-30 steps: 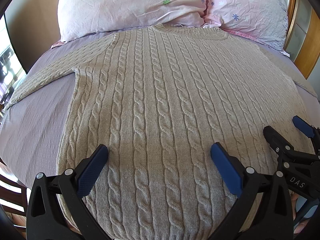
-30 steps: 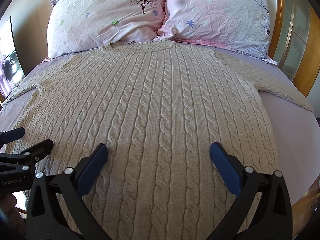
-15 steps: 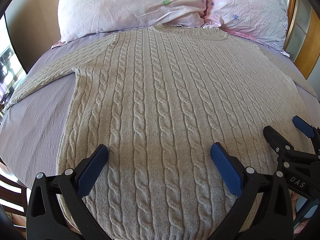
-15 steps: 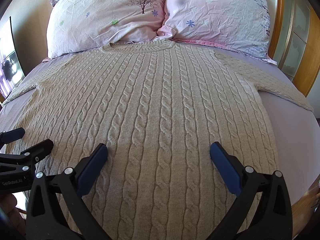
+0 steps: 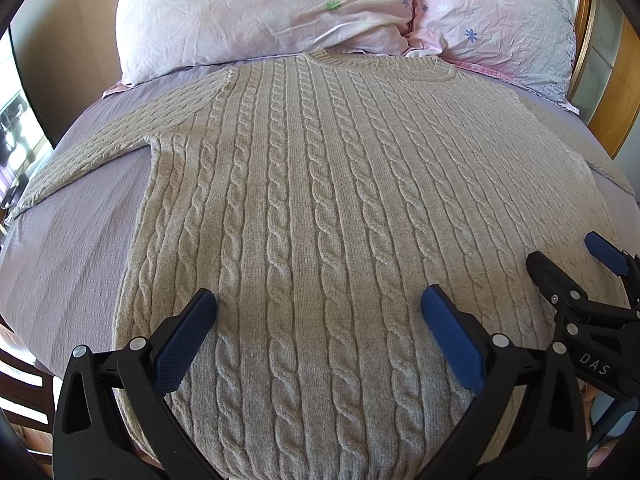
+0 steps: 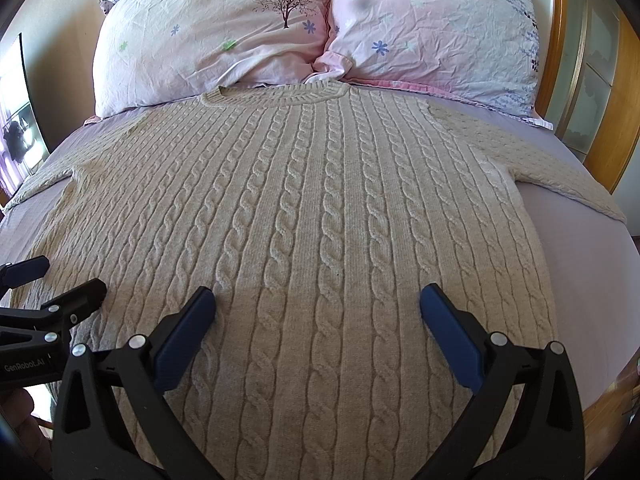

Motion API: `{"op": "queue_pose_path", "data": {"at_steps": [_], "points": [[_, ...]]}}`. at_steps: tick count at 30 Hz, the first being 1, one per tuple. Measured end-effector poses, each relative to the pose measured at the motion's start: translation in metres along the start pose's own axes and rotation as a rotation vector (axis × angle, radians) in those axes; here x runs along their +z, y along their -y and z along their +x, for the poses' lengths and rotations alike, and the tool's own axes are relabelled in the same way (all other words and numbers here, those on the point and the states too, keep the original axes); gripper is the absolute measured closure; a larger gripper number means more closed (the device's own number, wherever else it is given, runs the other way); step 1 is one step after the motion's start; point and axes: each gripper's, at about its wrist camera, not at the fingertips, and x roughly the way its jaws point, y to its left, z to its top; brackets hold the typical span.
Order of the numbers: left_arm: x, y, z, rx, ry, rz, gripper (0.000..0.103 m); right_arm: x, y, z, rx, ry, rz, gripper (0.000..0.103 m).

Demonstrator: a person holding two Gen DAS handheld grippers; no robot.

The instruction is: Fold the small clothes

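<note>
Left wrist view first, going left to right: there's a strip of lilac bedsheet [image 5: 76, 248], then the sweater's left sleeve [image 5: 100, 152] stretched out toward the bed's edge, then the beige cable-knit sweater [image 5: 320, 200] itself, laid flat and face up across the bed with its neckline right up against two pink floral pillows [image 5: 260, 12]. The left gripper [image 5: 318, 306] sits over the lower part of the sweater with its blue pads spread wide, nothing pinched between them, and I honestly can't tell if the tips touch the knit. Off to the right of that view, the right gripper [image 5: 568, 256] pokes in over the sweater's right side. Right wrist view, same direction: the left gripper [image 6: 60, 280] shows at the left edge, then the sweater [image 6: 320, 208], with the right gripper [image 6: 316, 306] over its lower part, jaws also wide apart and holding nothing. The right sleeve [image 6: 560, 172] runs out toward a wooden bed frame [image 6: 624, 120]. No boxes or baskets anywhere, just the bed carrying everything.
</note>
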Motion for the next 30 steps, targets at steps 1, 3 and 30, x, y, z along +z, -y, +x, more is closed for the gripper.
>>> {"op": "queue_pose_path", "data": {"at_steps": [1,3,30], "points": [[0.0000,0.0000,0.0000,0.000,0.000,0.000,0.001,-0.0001,0.0000,-0.0001,0.000,0.000,0.000,0.002],[0.0000,0.0000,0.0000,0.000,0.000,0.000,0.001,-0.0001,0.0000,0.0000,0.000,0.000,0.000,0.002],[0.0000,0.0000,-0.0001,0.000,0.001,0.000,0.001,-0.0023,-0.0011,-0.0002,0.000,0.003,-0.002,0.002]]}}
